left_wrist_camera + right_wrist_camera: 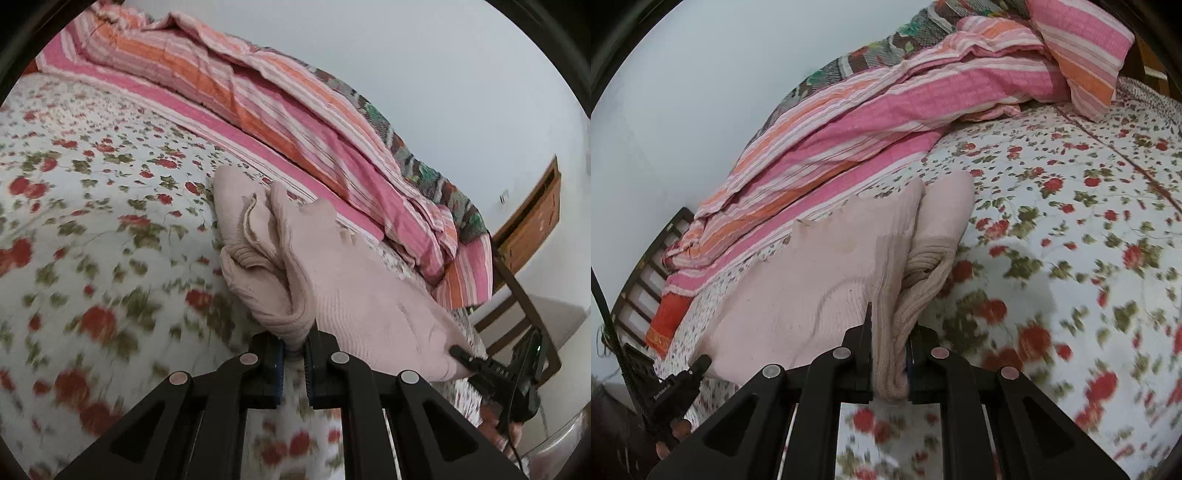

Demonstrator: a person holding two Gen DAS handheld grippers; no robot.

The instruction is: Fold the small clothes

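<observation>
While we hold the pale pink knit garment (332, 288) above the floral bedsheet (92, 184), our left gripper (293, 354) is clamped tight on 1 bunched ribbed edge and our right gripper (890, 354) is pinched on the other. Between the 2, the cloth hangs slack, a folded part drooping ahead of the fingers. Beyond lies a striped quilt (886, 110).
</observation>
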